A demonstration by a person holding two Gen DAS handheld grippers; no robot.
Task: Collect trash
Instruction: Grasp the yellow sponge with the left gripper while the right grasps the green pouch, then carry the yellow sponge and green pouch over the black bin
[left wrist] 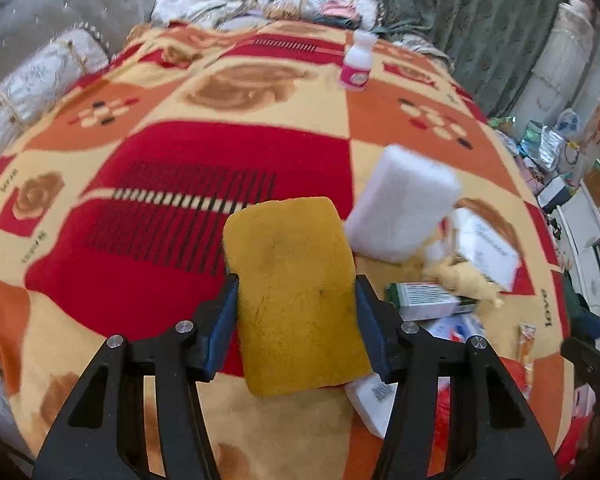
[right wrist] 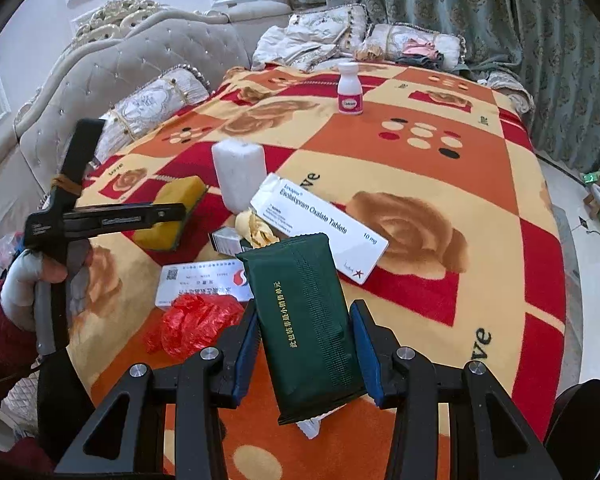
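Observation:
My left gripper is shut on a yellow sponge and holds it above the blanket; it also shows in the right wrist view. My right gripper is shut on a dark green packet, held above the blanket. On the blanket lie a white foam block, a white tablet box, a crumpled yellow wrapper, a small green-and-white box, a flat white box and a crumpled red plastic bag.
A white bottle with a pink label stands at the far side of the patterned blanket. Cushions and a grey tufted sofa back border the left and rear. Green curtains hang behind. Floor clutter lies to the right.

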